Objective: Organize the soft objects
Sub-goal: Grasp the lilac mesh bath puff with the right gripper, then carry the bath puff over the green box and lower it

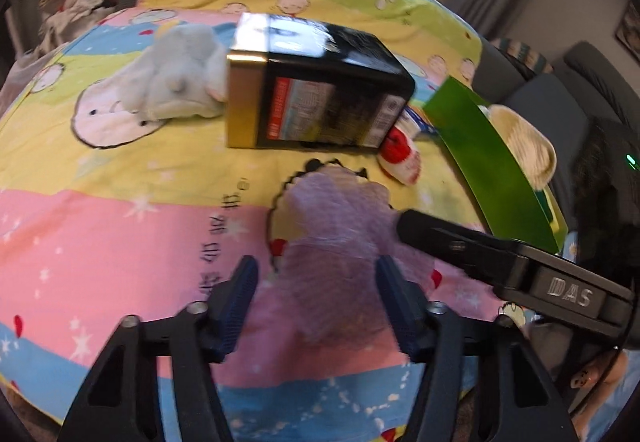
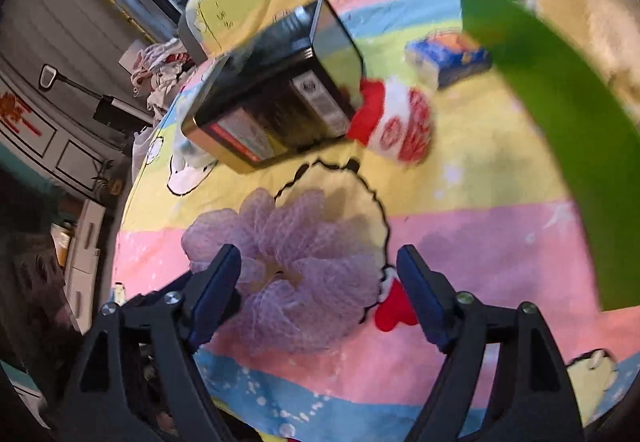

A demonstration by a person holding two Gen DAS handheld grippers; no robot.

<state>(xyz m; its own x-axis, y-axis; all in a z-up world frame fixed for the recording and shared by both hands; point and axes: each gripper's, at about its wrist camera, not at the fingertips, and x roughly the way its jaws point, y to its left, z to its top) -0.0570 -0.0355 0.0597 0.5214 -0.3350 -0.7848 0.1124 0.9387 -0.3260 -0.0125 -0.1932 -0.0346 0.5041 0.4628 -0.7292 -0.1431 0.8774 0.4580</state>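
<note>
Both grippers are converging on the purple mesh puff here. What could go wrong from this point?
1. Both open grippers, the left gripper and right gripper, close in on the same purple mesh bath puff; their fingers may collide.
2. The loose netting could snag on a pad or slip out.
3. Lifting toward the green box might knock the red-and-white plush toy beside the black-and-gold tin.

Soft window daylight, motion blur, fisheye edge warping, dark corners
</note>
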